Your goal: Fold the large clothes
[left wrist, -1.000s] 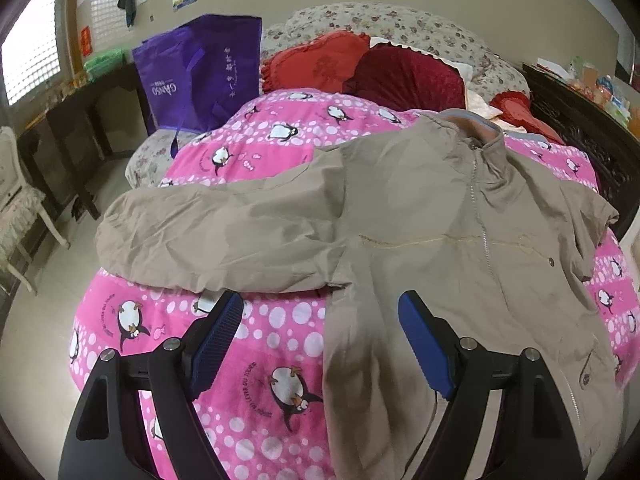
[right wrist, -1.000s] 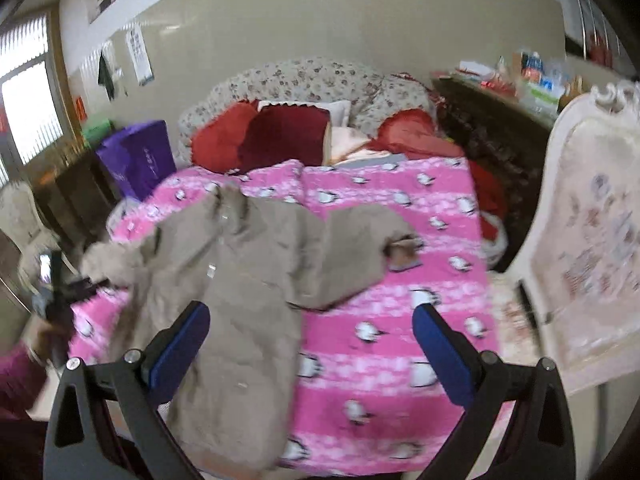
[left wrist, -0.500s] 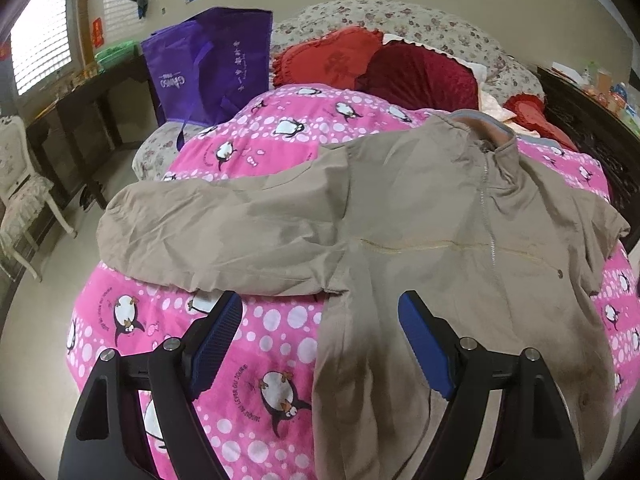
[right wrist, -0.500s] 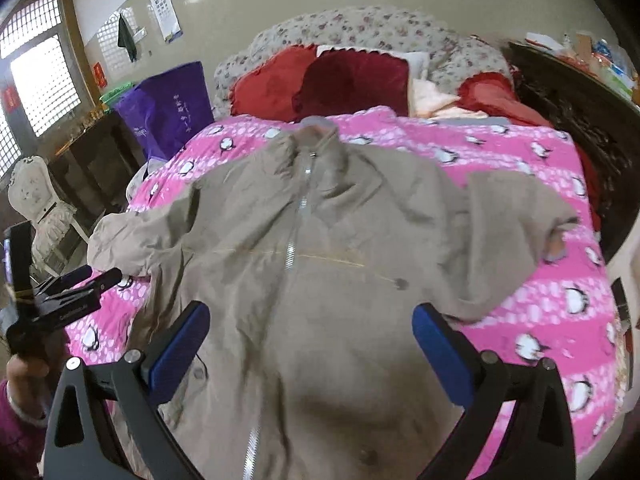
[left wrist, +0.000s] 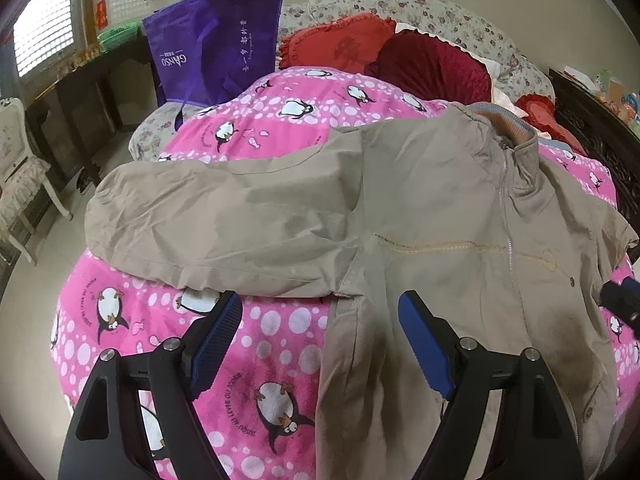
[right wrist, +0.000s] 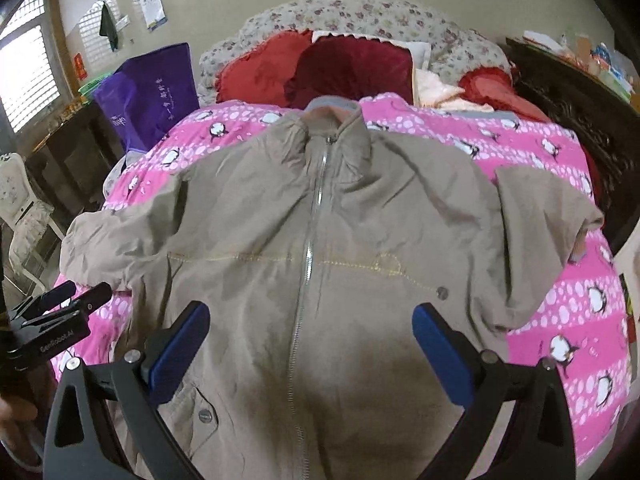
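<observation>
A large khaki zip-up jacket (right wrist: 320, 248) lies front-up and spread out on a pink penguin bedspread (right wrist: 560, 320); it also shows in the left wrist view (left wrist: 440, 208). Its left sleeve (left wrist: 224, 220) stretches out flat to the bed's left side. Its right sleeve (right wrist: 536, 232) is bent and rumpled. My left gripper (left wrist: 320, 332) is open and empty, above the jacket's left side below the armpit. My right gripper (right wrist: 312, 344) is open and empty, above the jacket's lower front, astride the zipper. The left gripper also shows at the left edge of the right wrist view (right wrist: 60, 304).
Red cushions (right wrist: 320, 68) and a floral headboard (right wrist: 360, 16) are at the bed's far end. A purple bag (left wrist: 212, 44) stands at the bed's left, by a dark desk (left wrist: 80, 96) and a white chair (left wrist: 20, 176). A dark cabinet (right wrist: 580, 92) runs along the right.
Both grippers have moved closer to the bed and lower over the jacket. The right gripper has swung left from the bed's right side to over the jacket's front. Both stayed open.
</observation>
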Demonstrator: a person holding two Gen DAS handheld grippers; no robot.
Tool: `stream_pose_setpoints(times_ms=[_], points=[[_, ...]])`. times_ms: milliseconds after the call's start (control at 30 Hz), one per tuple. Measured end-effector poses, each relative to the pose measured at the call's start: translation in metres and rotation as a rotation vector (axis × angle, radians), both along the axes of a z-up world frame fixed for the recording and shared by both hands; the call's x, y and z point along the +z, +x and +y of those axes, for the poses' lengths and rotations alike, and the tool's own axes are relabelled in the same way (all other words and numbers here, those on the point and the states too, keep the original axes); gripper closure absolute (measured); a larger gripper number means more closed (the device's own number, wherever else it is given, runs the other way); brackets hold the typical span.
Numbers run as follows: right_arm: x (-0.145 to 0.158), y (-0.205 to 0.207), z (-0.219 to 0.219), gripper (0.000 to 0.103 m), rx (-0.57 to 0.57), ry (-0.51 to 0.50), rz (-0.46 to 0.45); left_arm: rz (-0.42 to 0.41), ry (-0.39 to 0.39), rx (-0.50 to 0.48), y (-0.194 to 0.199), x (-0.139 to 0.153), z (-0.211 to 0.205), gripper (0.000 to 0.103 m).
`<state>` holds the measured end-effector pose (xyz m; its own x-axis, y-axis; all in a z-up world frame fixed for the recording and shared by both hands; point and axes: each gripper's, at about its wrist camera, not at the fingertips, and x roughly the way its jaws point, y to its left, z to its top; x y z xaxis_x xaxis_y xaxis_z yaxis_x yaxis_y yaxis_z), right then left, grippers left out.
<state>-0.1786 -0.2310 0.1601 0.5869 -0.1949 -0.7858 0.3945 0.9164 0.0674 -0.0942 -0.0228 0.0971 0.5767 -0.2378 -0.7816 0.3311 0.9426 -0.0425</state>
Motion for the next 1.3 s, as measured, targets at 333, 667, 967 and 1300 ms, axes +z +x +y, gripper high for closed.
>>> stream_pose_setpoints(times_ms=[333,667,967,1300], points=[[-0.012,0.011,0.01,0.0,0.001,-0.038,0.031,0.011,-0.007,0.013,0.004,-0.003,0.0,0.032],[-0.015,0.015,0.015,0.0,0.013,-0.061,0.04,0.02,-0.007,0.022,0.007,-0.007,0.003,0.032],[-0.02,0.013,0.012,0.0,-0.006,-0.058,0.046,0.021,0.002,0.016,0.005,-0.008,-0.001,0.032],[-0.025,0.013,0.012,0.0,-0.013,-0.059,0.058,0.022,0.009,0.003,0.001,-0.009,-0.008,0.032]])
